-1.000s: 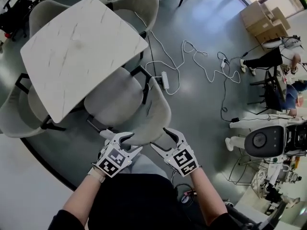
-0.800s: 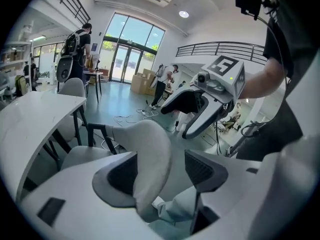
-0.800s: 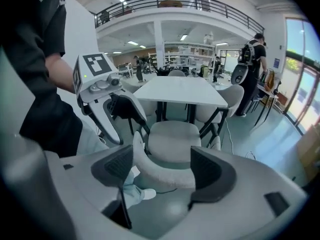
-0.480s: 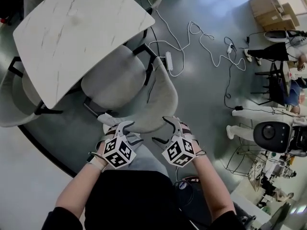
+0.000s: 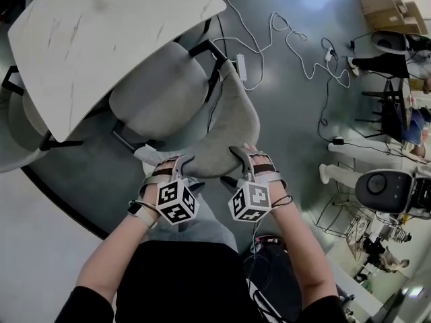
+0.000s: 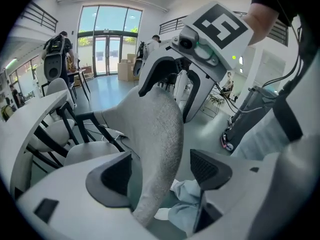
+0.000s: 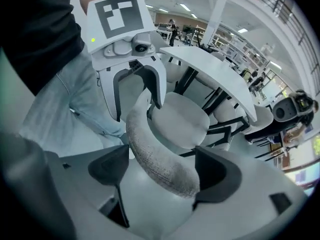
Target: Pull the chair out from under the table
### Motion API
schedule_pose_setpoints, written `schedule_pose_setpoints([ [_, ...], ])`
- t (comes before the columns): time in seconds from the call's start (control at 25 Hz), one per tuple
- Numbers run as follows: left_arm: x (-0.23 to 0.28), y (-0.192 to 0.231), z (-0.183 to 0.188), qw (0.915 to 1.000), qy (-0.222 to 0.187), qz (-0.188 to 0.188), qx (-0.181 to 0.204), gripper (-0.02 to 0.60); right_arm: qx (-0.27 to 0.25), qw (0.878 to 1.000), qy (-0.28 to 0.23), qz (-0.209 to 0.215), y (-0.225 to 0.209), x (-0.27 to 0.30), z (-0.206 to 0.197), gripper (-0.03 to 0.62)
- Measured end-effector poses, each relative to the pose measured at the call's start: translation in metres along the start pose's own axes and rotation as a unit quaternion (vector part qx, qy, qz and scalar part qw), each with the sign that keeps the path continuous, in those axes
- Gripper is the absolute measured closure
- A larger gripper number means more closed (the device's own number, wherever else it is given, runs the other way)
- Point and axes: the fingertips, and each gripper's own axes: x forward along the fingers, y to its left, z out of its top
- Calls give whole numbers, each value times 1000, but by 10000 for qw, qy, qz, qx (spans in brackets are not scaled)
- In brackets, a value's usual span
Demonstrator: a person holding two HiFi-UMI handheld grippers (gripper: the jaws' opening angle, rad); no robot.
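Plainly, the head view gives the layout. The chair has its seat partly under the desk and its backrest toward the person. The left claw and right claw sit side by side at the backrest's top edge. Only here do the person's legs show just behind the chair, so a hard tug could drive it onto them. A cable lies well aside on the floor.

The left gripper view shows what that one cannot. The jaws are apart, having just been opening, and the backrest runs between them unclamped. Pulling now would likely slide the claw off.

The right gripper view shows the same: jaws wide, just opened further, backrest between them and unpressed. It alone shows the dark desk legs beyond the seat. An uneven pull might swing the chair into them.
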Motion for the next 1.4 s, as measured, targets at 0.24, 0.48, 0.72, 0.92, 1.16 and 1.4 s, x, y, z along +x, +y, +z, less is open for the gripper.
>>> schedule_pose_setpoints([
  [0.24,29,1,-10,9996,-10,-200,-202,230,-579,9980,237,12,3,20,-6,201],
  [0.48,51,0,-13,9988,-11,-401,-277,232,-868,9950,421,-240,-1,29,-11,204],
  [0.72,66,-11,-22,9985,79,-520,-151,232,-1286,9859,792,-717,-10,35,-17,273],
  [0.92,69,-14,-23,9995,29,-244,205,250,-1268,9846,964,-722,-9,36,-19,278],
  [1.16,69,2,-22,9998,-91,150,95,405,-1239,9833,1124,-723,-10,37,-20,289],
  [1.4,70,3,-21,9997,-197,146,24,407,-1216,9834,1146,-706,-11,38,-21,295],
])
